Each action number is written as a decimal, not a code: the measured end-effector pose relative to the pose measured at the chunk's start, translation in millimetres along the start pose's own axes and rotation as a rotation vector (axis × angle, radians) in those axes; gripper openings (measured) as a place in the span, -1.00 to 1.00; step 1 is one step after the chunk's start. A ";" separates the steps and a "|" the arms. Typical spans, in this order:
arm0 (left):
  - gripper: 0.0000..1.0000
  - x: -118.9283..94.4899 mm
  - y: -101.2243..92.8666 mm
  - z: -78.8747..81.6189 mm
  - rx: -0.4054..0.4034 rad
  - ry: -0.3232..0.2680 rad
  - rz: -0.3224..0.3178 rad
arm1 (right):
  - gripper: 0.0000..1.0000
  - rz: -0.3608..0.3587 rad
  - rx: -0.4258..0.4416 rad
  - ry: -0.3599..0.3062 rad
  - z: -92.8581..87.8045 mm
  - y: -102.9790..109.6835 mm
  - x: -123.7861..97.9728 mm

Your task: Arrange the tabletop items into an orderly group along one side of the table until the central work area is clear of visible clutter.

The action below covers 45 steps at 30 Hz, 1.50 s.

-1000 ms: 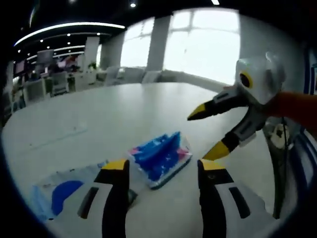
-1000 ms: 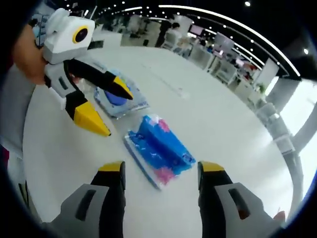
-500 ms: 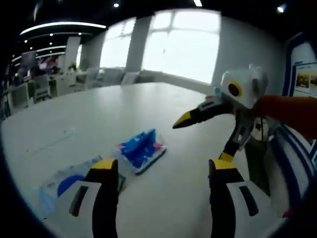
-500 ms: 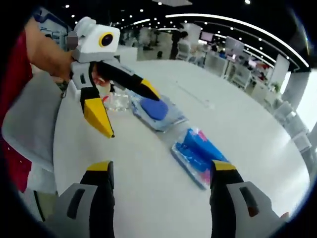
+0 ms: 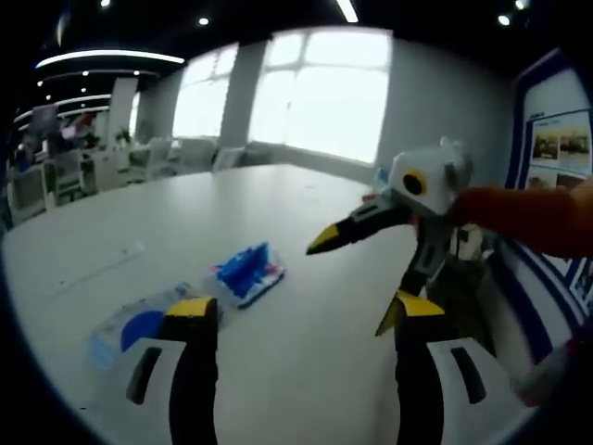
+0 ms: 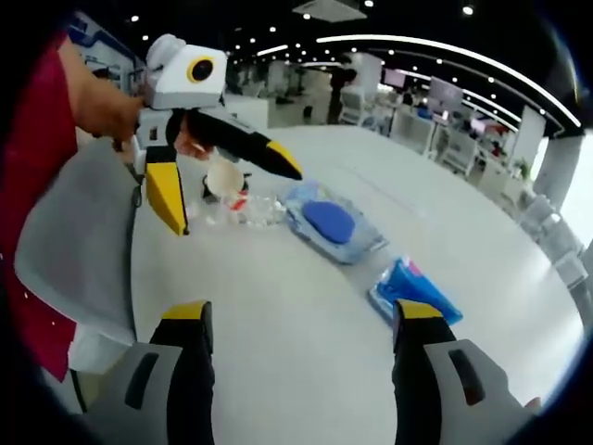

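Grippers, left gripper (image 5: 296, 315) and right gripper (image 6: 298, 315), hover spread and empty above the table (image 6: 278, 324). Blue packet (image 6: 414, 289) near its far edge looks light, soft, slippery; pinch a sealed edge.

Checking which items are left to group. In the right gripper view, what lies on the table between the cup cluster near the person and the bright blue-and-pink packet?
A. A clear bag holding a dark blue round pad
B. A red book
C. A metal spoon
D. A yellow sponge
A: the clear bag with a dark blue round pad lies between the cup cluster and the blue-and-pink packet.
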<state>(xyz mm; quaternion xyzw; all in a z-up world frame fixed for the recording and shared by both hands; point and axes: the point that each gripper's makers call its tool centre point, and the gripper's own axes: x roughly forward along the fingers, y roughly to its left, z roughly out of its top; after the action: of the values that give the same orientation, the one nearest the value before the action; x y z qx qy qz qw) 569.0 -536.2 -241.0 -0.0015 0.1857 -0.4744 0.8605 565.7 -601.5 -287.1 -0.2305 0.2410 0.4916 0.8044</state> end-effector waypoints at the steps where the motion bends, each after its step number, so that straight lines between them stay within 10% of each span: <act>1: 0.51 -4.2 -0.4 -0.3 -0.001 -0.002 0.001 | 0.57 0.001 -0.002 0.000 1.5 2.7 0.0; 19: 0.49 -92.8 4.9 -25.0 -0.020 -0.023 0.068 | 0.57 0.076 -0.051 -0.048 46.7 71.4 24.6; 45: 0.46 -217.1 61.2 -70.9 -0.067 -0.043 0.229 | 0.55 0.223 -0.132 -0.085 104.1 147.0 83.5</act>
<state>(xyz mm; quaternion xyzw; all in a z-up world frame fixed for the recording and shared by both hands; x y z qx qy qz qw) 491.7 -312.9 -248.9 -0.0189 0.1820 -0.3664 0.9123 483.3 -421.1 -277.1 -0.2335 0.1979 0.6021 0.7374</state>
